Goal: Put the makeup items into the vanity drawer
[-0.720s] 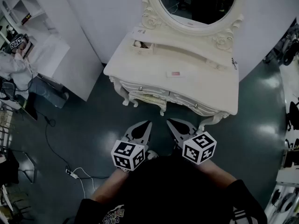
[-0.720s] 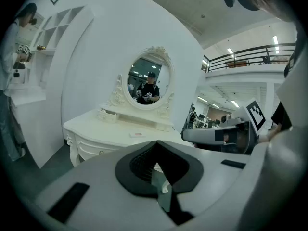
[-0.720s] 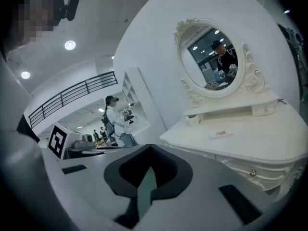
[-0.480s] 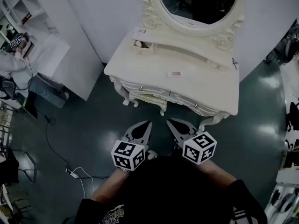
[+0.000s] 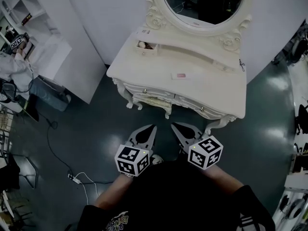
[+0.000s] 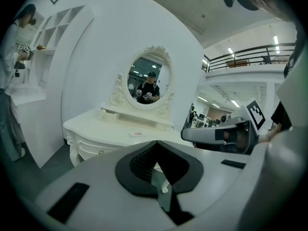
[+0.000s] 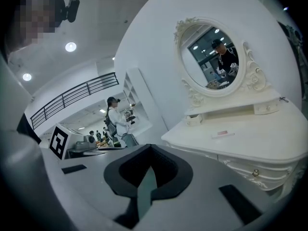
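- Seemingly poised to begin, the left gripper (image 5: 153, 127) and right gripper (image 5: 174, 125) hang near the person's body, well short of the vanity (image 5: 139, 69), jaws pressed together on nothing.
- One small pink makeup item (image 5: 179, 75) lies on the tabletop.
- Far left, a little shelf drawer (image 5: 147, 47) stands open, contents indistinct; the front drawers (image 5: 153, 92) look closed.

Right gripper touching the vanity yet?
Apart. Head view shows dark floor between the right gripper, jaws closed, and the vanity front edge.
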Demonstrator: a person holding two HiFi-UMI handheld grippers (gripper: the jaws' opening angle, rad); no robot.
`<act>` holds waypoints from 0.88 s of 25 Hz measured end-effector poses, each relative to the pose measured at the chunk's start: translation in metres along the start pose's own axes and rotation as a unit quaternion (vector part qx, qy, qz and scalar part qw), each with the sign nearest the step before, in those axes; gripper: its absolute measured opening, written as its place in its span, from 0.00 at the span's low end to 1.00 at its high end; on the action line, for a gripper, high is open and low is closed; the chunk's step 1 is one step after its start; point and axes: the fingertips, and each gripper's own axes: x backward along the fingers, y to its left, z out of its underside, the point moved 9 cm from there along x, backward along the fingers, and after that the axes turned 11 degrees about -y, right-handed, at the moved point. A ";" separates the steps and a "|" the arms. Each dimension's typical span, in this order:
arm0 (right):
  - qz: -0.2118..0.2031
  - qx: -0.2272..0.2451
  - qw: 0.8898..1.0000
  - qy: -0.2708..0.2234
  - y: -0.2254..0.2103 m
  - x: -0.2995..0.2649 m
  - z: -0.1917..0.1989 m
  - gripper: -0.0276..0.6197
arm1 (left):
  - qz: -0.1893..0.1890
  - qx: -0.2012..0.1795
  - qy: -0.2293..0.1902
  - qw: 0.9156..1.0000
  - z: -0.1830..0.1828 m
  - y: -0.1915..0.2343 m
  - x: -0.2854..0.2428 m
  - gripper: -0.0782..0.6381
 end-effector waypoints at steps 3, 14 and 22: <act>0.004 -0.003 1.000 -0.002 -0.001 0.001 0.000 0.09 | 0.003 0.000 0.001 1.000 0.000 0.000 -0.001 0.10; 0.013 -0.007 1.000 -0.002 -0.004 0.001 0.002 0.09 | 0.009 0.002 0.005 1.000 0.001 0.001 -0.005 0.11; 0.009 -0.005 1.000 0.005 0.000 -0.008 0.003 0.09 | 0.002 0.005 0.004 1.000 0.000 0.008 -0.001 0.11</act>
